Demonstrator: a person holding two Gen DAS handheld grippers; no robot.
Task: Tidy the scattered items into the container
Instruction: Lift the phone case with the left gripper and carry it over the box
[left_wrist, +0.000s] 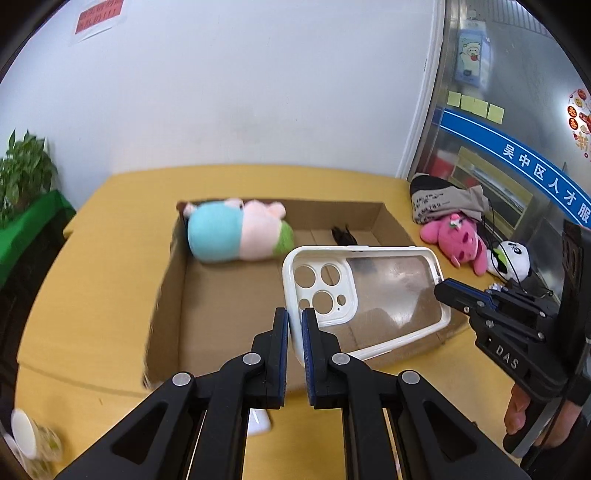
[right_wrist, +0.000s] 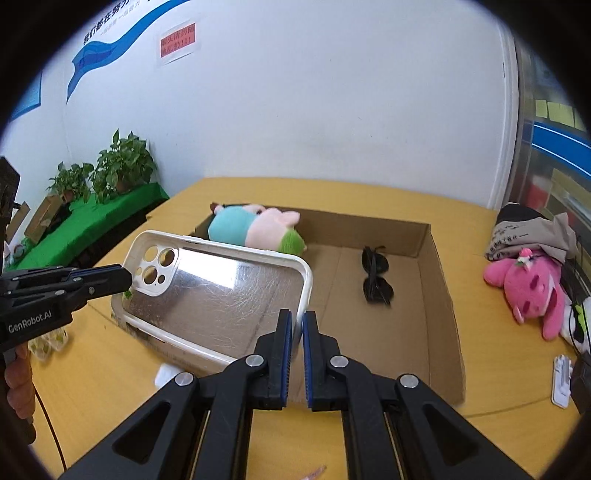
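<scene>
Yellow tabletop carries a cardboard box (left_wrist: 177, 295); above its near edge both grippers pinch a phone case (left_wrist: 369, 295) by its rim, left gripper (left_wrist: 294, 325) at six o'clock, right gripper (right_wrist: 297, 328) opposite. Light, stiff and slick, it probably wants rim grips. Only the right view shows sunglasses (right_wrist: 376, 275) clearly.

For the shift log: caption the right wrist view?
Both tools hold a phone case over the box.

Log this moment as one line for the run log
stage: carry | held: phone case, both grippers | left gripper: shut on rim | right gripper: shut on rim | position: over cardboard box | in box: plush toy, sunglasses
</scene>
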